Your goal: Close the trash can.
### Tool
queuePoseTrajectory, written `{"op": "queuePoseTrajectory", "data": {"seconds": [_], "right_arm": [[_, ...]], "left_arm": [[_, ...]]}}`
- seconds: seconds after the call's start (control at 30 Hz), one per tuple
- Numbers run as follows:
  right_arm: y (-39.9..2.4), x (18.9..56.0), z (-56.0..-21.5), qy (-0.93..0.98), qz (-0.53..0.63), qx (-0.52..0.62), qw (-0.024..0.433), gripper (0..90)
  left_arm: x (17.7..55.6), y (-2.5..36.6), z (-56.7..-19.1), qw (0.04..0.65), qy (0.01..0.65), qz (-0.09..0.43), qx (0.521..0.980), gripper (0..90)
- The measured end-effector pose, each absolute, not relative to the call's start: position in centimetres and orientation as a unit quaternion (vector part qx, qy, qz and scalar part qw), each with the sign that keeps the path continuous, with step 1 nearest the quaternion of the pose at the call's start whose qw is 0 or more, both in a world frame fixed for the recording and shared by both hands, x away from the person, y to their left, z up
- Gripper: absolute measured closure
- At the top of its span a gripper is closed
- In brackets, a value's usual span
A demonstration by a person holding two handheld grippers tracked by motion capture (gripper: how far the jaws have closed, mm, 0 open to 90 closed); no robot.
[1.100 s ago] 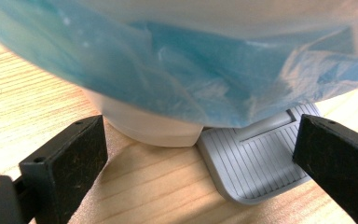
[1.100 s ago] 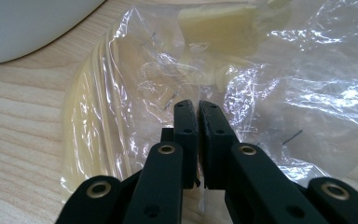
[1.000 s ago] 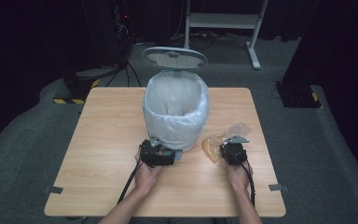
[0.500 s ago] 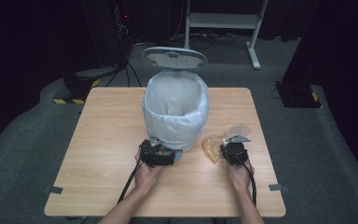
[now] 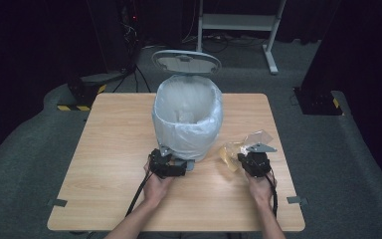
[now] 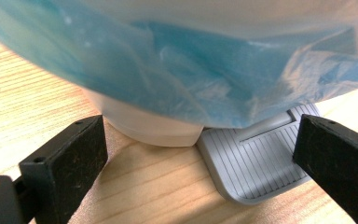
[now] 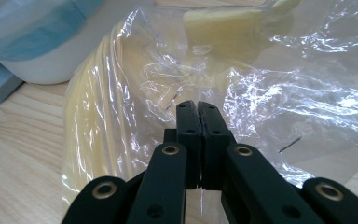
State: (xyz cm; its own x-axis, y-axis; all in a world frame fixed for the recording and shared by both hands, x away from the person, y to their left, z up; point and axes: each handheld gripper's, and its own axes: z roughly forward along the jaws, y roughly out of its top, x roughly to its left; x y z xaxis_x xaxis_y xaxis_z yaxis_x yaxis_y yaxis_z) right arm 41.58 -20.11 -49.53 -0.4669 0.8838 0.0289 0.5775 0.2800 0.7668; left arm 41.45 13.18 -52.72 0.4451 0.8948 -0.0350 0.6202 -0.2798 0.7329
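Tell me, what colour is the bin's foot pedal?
Grey, with fine ridges: the pedal shows best in the left gripper view.

Left hand grips left gripper, forearm entering from bottom edge, angled up and right. Left jaws spread wide, level, low over table. Right hand grips right gripper, forearm rising nearly straight from bottom edge. Right jaws pressed together, tips meeting. Cables trail back along both forearms.

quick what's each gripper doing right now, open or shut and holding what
Left gripper: open, jaws apart on either side of the bin's grey pedal, holding nothing.
Right gripper: shut on the clear plastic bag.
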Motion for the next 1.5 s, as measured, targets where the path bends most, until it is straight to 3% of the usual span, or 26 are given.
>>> {"op": "queuePoseTrajectory", "data": {"seconds": [0.03,1.5], "right_arm": [[-20.3,41.4,-49.3,0.772,0.375,0.471,0.206,89.1],[-19.7,38.4,-43.0,0.784,0.422,0.413,0.191,89.2]], "left_arm": [[41.5,12.7,-53.0,0.374,0.508,0.198,0.750,3.1],[41.6,12.9,-53.0,0.374,0.507,0.189,0.753,3.2]]}}
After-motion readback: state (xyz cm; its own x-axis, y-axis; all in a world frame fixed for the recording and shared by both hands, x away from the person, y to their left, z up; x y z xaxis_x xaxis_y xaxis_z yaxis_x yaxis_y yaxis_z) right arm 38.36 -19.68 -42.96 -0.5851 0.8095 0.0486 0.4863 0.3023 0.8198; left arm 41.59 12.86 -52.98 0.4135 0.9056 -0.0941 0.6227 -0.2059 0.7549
